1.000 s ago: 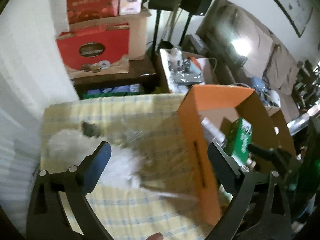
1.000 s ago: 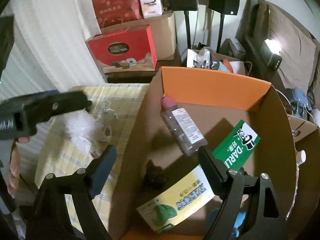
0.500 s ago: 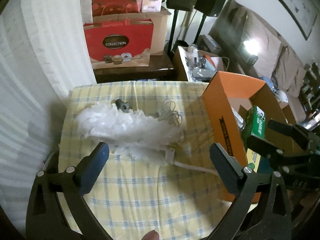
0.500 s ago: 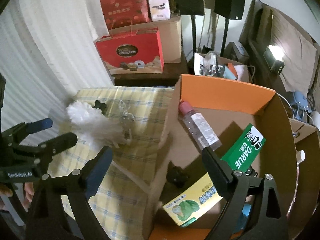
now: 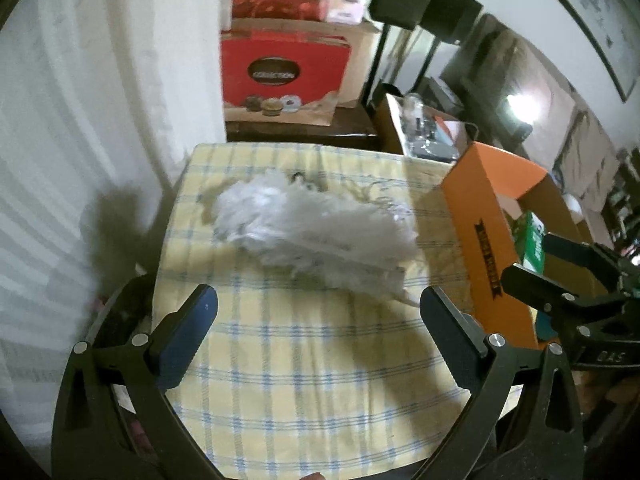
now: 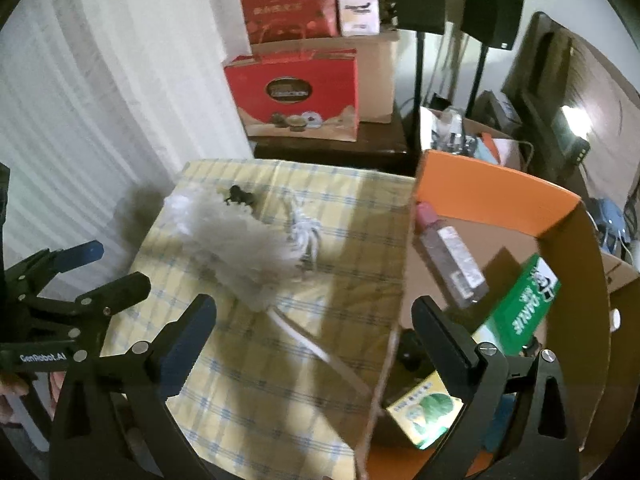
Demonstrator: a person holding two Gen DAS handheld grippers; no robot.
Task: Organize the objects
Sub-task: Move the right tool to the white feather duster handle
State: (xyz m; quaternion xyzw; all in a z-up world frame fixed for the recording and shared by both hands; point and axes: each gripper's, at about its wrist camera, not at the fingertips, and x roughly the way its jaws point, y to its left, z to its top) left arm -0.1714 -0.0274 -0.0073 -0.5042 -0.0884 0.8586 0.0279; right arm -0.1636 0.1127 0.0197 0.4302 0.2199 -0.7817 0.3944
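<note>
On the checked cloth (image 5: 304,364) lies a fluffy white duster (image 5: 312,228); both grippers' fingers spread wide, right opening

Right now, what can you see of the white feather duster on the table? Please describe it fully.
The feather duster lies flat on the yellow checked tablecloth, left of the orange cardboard box. Its head is a thick, fluffy bundle of white, feather-like strands, blurred in both views. A thin, pale, plastic-looking handle runs from the head toward the box's near corner. A small dark object sits at the far end of the head, and a bundle of white cord lies beside it. Neither gripper touches it.
</note>
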